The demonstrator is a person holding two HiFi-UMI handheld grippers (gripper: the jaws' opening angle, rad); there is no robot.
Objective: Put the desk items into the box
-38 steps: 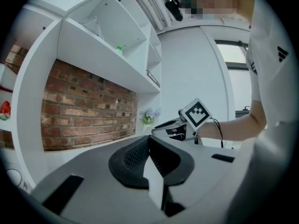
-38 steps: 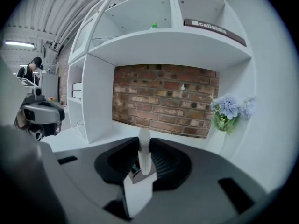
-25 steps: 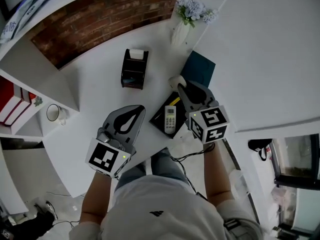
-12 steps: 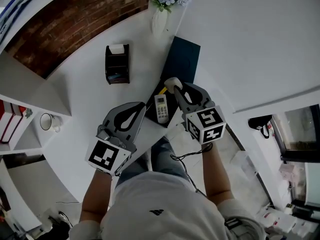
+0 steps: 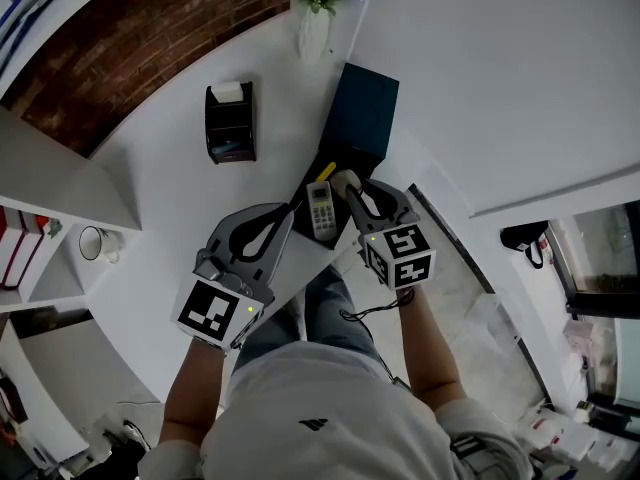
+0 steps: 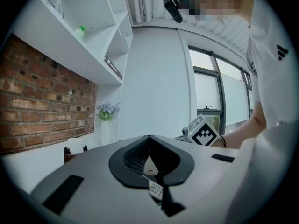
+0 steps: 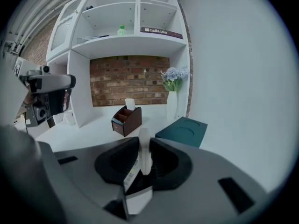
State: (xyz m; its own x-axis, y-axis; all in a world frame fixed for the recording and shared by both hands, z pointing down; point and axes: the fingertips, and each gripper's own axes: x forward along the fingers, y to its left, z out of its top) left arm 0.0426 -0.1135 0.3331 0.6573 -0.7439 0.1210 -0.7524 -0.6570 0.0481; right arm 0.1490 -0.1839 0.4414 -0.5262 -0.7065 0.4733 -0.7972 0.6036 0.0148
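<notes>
From my station, the white bench point(image 5: 170, 188) carried a teal box point(image 5: 365, 108) and, just in front of it, a shallow black box point(image 5: 302, 223) with a remote point(image 5: 320, 210) already lying inside. The right gripper point(image 5: 350, 190) had its fingers partly closed on a small white rounded item point(image 7: 145, 155), pinched across its thin sides and standing on edge, over the black box just beside the remote. I judged it light, hard and smooth, so a grip low on its flat faces would best keep it from pivoting. The left gripper point(image 5: 283, 216) hung closed and empty near the box's edge.
</notes>
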